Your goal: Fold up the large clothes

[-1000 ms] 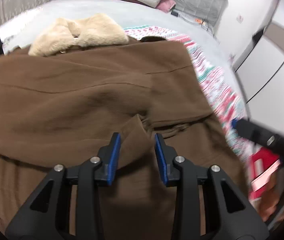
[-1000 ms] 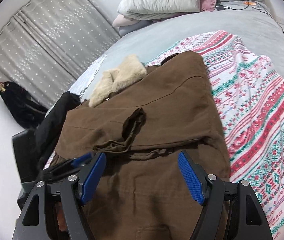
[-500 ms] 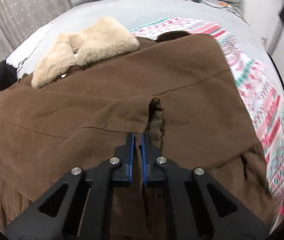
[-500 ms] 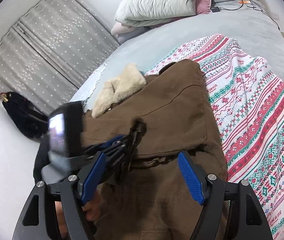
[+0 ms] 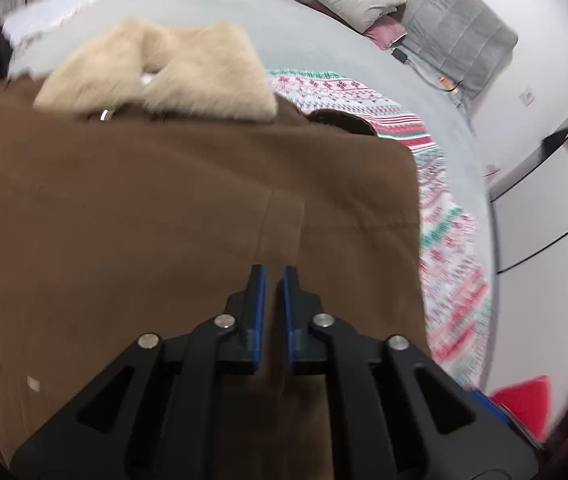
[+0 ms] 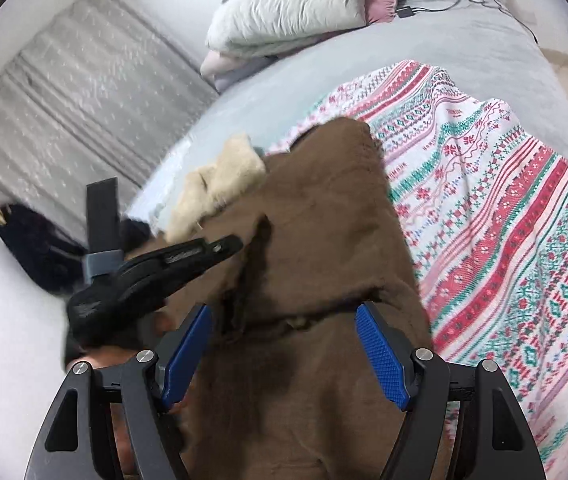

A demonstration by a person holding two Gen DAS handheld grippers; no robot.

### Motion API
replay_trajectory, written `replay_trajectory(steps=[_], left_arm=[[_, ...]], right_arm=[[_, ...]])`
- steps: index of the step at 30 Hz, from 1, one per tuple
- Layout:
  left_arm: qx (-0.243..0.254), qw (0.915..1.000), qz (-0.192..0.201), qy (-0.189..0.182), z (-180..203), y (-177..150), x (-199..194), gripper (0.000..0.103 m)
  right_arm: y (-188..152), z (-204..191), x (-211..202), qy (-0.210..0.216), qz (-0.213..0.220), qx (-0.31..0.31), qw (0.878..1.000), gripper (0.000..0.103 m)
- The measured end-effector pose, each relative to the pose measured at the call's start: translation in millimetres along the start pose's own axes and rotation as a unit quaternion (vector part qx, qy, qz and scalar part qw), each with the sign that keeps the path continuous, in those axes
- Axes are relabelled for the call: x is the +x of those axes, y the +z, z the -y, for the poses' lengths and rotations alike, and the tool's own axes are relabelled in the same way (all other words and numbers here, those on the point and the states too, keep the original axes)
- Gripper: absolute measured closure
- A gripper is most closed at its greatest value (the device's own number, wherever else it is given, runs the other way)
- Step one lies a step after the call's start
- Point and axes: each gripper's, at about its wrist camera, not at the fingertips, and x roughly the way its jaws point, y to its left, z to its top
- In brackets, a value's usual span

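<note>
Left wrist view: we pinch the brown coat (image 5: 164, 208) on the bed (image 6: 464, 44), our left gripper (image 5: 271, 276) jaws narrow on cloth between them. Right gripper (image 6: 284, 344) jaws gape wide above its lower half; next, we judge, carry the fold across.

The brown coat (image 5: 164, 220) runs off the left wrist view's lower edge, blurred.

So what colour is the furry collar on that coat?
Cream-beige, against the brown coat. The collar shows best in the left wrist view.
</note>
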Motion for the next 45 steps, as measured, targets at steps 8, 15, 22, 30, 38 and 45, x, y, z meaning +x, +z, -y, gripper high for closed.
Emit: replay_trajectory(steps=[8,15,22,30,38,45], left_arm=[[0.032,0.9946,0.053,0.084,-87.1,-38.5,-116.0,0.053],[0.034,0.9789,0.028,0.199,-186.1,-130.7,-181.0,0.043],[-0.043,0.984,-0.005,0.173,-263.0,-180.5,-198.3,0.043],[-0.017,0.9847,0.019,0.173,-280.7,-216.7,-238.4,0.043],[-0.092,0.9796,0.114,0.138,-327.7,-235.3,-326.5,0.043],[-0.115,0.9806,0.09,0.131,-335.9,-257.3,-316.7,0.036]], right_arm=[[-24.6,-13.2,-8.8,-0.02,-0.017,-0.059,0.998,0.027],[-79.2,-61.1,3.9,-0.028,-0.075,-0.205,0.975,0.027],[-166.3,-75.3,28.0,-0.051,-0.157,-0.29,0.943,0.027],[-210.1,-29.5,-42.6,-0.06,-0.118,-0.223,0.966,0.026],[-224.1,1.3,-104.1,-0.075,-0.064,-0.141,0.985,0.022],[-227.6,30.0,-137.0,-0.061,-0.023,-0.046,0.997,0.022]])
